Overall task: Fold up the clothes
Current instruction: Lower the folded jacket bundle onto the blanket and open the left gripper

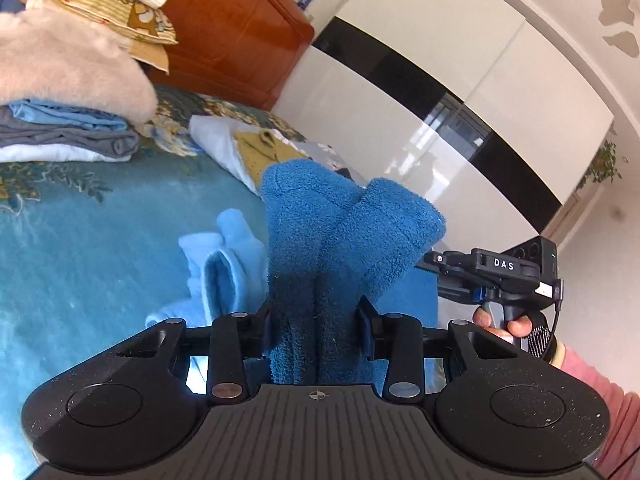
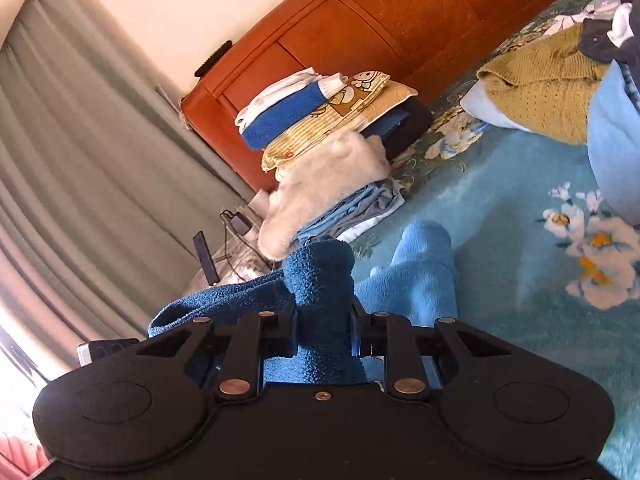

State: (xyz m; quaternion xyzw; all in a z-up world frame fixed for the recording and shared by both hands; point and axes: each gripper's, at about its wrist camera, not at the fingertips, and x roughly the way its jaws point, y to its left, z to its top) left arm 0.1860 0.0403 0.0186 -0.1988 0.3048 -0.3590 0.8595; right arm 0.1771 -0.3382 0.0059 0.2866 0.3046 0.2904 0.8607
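Spanning both clamped grippers, blue fleece garment (image 1: 344,236) sideways

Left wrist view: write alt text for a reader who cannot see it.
The left gripper is clamped on a dark blue fleece garment lifted above a teal floral bedspread. The right gripper holds its far side; folded clothes sit behind.

Daylight is flooding the room, glaring off the glossy white wardrobe doors (image 1: 432,136) and blowing out the window edge beside the grey curtain (image 2: 80,152). The fisheye lenses are bending the orange headboard (image 2: 360,32) and walls into curves. The teal bedspread (image 1: 80,248) is smearing soft near the left edge.
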